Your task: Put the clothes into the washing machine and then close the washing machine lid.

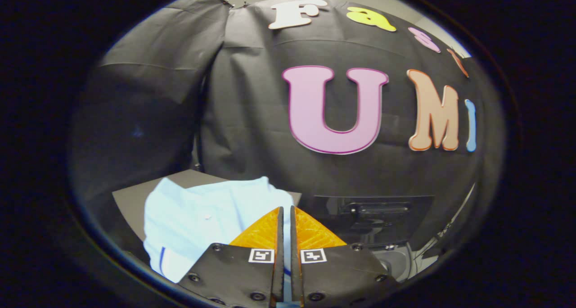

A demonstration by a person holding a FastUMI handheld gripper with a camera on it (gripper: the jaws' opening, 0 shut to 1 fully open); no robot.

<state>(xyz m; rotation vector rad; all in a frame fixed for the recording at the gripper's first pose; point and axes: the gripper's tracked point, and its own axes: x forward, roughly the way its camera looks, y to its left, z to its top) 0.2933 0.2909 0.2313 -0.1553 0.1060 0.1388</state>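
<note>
Farthest left lies a dark flat counter [135, 200], its bare corner showing beside the cloth-hung wall. On it rests a pale blue cloth garment [198, 222], rumpled and spread wide, with a thin dark blue stripe near its lower left edge and a small pale button near its middle. The garment lies ahead of the fingers and to their left, and it runs in under them; a narrow strip of the same pale blue shows through the slit between the two fingers. The gripper [286, 211] has its fingers drawn nearly together, only that thin gap between them, and they seem to pinch a fold of the garment, though the contact itself is hidden behind the fingers. Each finger carries a small square black-and-white marker near its base. Right of the fingers and beyond them stands a dark glossy washing machine [382, 218], a bar-shaped handle across its front; whether its lid is up or down cannot be told.
</note>
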